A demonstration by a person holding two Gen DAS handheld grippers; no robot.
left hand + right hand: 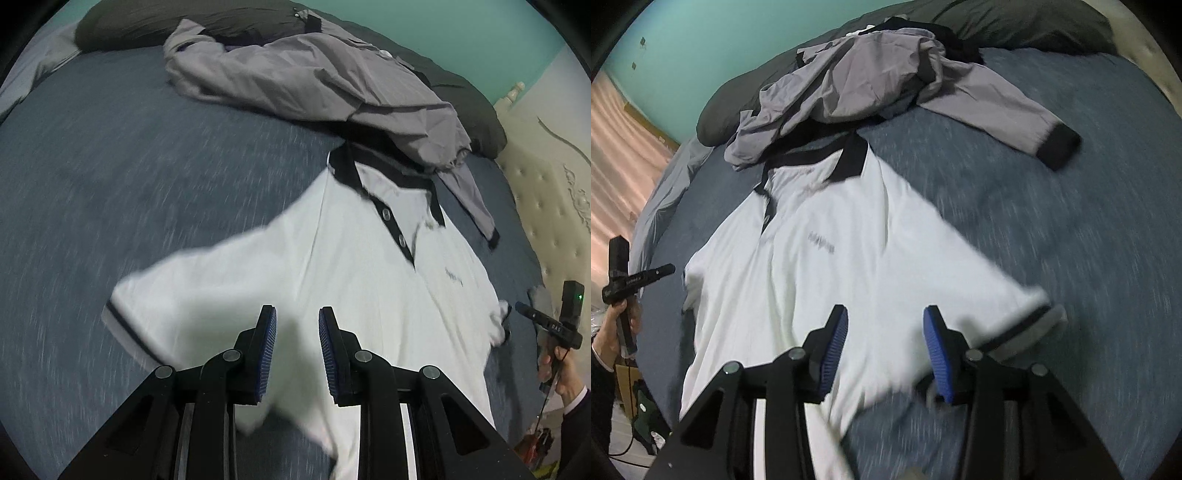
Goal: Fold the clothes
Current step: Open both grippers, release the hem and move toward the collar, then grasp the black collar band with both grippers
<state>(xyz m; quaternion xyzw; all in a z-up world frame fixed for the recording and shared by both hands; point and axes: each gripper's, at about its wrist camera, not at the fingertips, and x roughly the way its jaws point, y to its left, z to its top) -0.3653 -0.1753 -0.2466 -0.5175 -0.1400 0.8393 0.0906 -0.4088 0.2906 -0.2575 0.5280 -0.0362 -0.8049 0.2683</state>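
Lying flat on blue-grey bed cover: white polo shirt with black collar, near grey jacket. Left gripper narrowly parted over left sleeve, gripping nothing; right gripper wider, likewise over right sleeve.

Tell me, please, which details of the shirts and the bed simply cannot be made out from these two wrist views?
- White polo shirt: its hem, in both wrist views, is hidden behind the tongs' black frames and cut off by the bottom edge.
- Chest lettering: small and blurred, unreadable in either view.
- Grey jacket: crumpled, covering the polo's collar back; its front is hidden.
- Left sleeve trim: smeared by motion blur in the right wrist view.
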